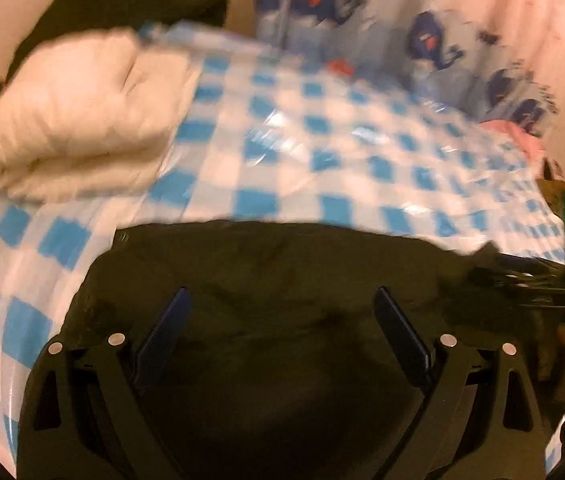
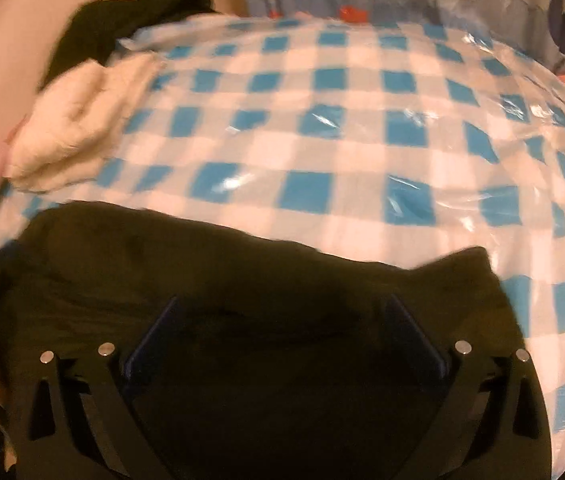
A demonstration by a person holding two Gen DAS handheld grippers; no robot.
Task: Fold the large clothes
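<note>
Both the left gripper (image 1: 282, 300) and right gripper (image 2: 282, 308) gaped wide over the dark garment (image 1: 266, 272); no readable writing; folded cream cloth (image 1: 82, 116) at ten o'clock

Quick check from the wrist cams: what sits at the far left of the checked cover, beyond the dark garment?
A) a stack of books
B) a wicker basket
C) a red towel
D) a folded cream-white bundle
D: a folded cream-white bundle lies on the blue-and-white checked cover, apart from the dark garment near both open grippers.
</note>
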